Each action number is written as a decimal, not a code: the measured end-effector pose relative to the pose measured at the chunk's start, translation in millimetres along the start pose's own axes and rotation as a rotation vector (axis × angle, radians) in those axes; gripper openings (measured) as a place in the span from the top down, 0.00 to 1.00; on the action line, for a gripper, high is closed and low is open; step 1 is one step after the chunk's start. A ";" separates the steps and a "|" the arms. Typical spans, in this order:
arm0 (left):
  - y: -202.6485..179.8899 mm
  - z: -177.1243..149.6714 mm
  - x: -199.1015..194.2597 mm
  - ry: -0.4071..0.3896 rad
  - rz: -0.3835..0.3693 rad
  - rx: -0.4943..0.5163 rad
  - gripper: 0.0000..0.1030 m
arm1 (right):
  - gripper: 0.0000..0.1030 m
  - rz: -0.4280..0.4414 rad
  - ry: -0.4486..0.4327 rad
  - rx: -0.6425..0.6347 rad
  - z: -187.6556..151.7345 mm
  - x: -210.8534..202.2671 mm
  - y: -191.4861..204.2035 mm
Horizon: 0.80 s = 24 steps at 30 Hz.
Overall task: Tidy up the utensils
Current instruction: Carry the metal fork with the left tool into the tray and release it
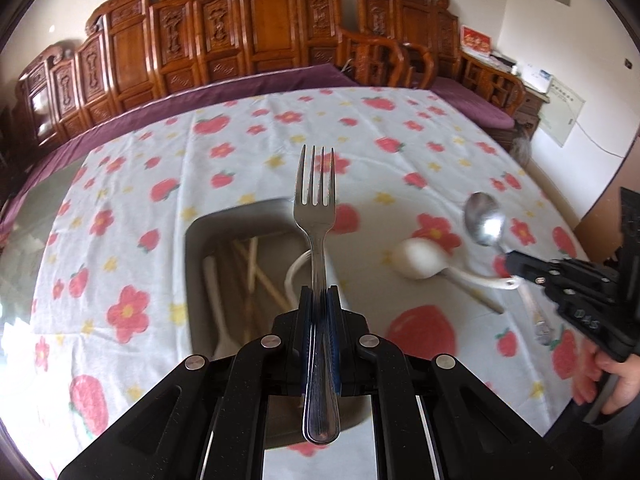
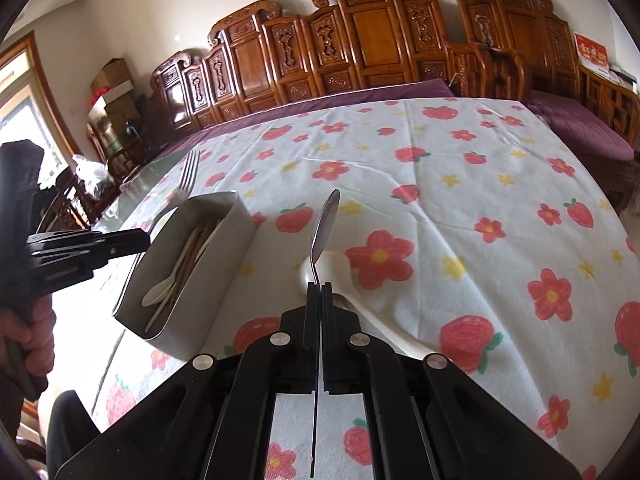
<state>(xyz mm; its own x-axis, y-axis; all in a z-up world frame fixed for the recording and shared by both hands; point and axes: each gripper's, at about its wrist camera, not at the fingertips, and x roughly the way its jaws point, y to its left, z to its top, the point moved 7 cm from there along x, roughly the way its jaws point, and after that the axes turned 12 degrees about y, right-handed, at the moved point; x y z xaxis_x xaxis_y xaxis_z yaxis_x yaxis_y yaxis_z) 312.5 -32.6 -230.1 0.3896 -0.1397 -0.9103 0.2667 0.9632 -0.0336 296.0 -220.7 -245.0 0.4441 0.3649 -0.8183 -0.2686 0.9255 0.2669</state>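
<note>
My left gripper is shut on a steel fork, tines pointing away, held above a grey rectangular tray that holds chopsticks and white spoons. My right gripper is shut on a steel spoon, seen edge-on, above a white ceramic spoon lying on the tablecloth. In the left wrist view the right gripper holds the steel spoon over the white spoon. In the right wrist view the left gripper and fork are beside the tray.
The table wears a white cloth with red strawberries and flowers. A carved wooden bench with purple cushion runs along the far side. A chopstick lies on the cloth right of the tray.
</note>
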 end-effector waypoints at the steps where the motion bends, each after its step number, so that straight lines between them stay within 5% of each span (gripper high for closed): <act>1: 4.6 -1.6 2.9 0.007 0.006 -0.007 0.93 | 0.97 0.002 0.001 -0.005 -0.5 0.0 1.5; 11: 36.6 -10.5 44.5 0.092 0.066 -0.063 0.93 | 0.97 0.003 0.009 -0.026 -2.9 2.9 7.4; 24: 32.3 -13.3 79.7 0.178 0.078 -0.052 0.93 | 0.97 0.021 0.004 -0.050 -3.2 -3.5 20.5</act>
<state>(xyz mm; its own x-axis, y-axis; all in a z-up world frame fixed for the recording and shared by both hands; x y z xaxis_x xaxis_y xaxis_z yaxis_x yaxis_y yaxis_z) 340.5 -9.6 -309.1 0.2437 -0.0261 -0.9695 0.1943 0.9807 0.0224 286.2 -203.3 -238.3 0.4348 0.3841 -0.8145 -0.3206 0.9112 0.2586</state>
